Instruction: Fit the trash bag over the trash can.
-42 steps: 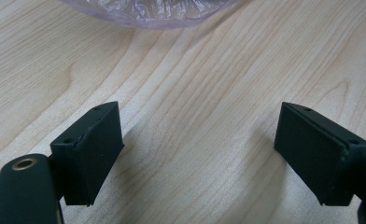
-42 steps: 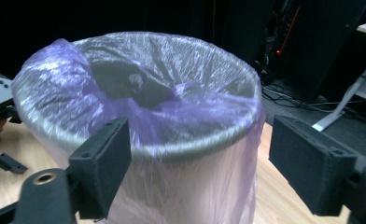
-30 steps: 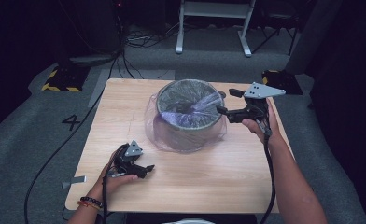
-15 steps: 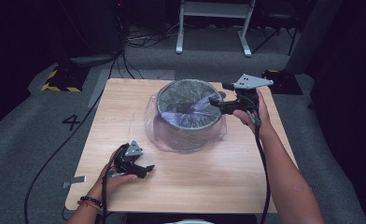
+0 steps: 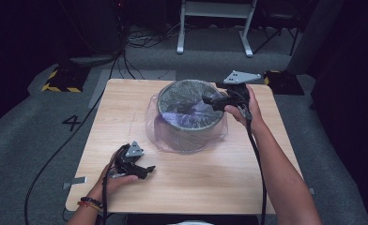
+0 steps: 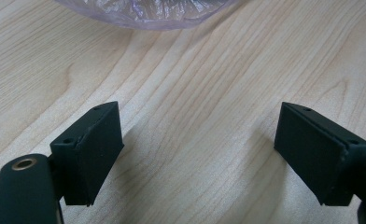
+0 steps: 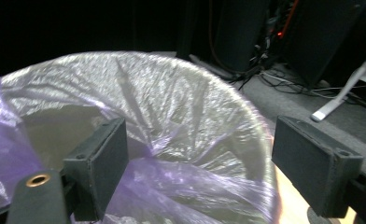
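Note:
A grey round bin (image 5: 187, 123) lined with a thin purple plastic bag (image 5: 184, 115) stands at the middle back of the wooden table (image 5: 219, 173). My right gripper (image 5: 209, 99) hovers over the bin's right rim, jaws open, with the bag's rim (image 7: 190, 140) below and between its pads and nothing pinched. The bag's loose skirt (image 6: 148, 11) spreads on the table around the bin's base. My left gripper (image 5: 147, 169) rests low on the table near the front left, jaws wide open over bare wood (image 6: 200, 140).
The table's front half is bare wood. Beyond the far edge are grey carpet, cables (image 5: 135, 42), a white stand's legs (image 5: 215, 28) and a yellow-black striped block (image 5: 60, 82). A dark cable (image 5: 50, 159) trails off the left side.
My right gripper has moved left and toward the back, from beside the bin's right edge to over its rim. The left gripper has stayed put.

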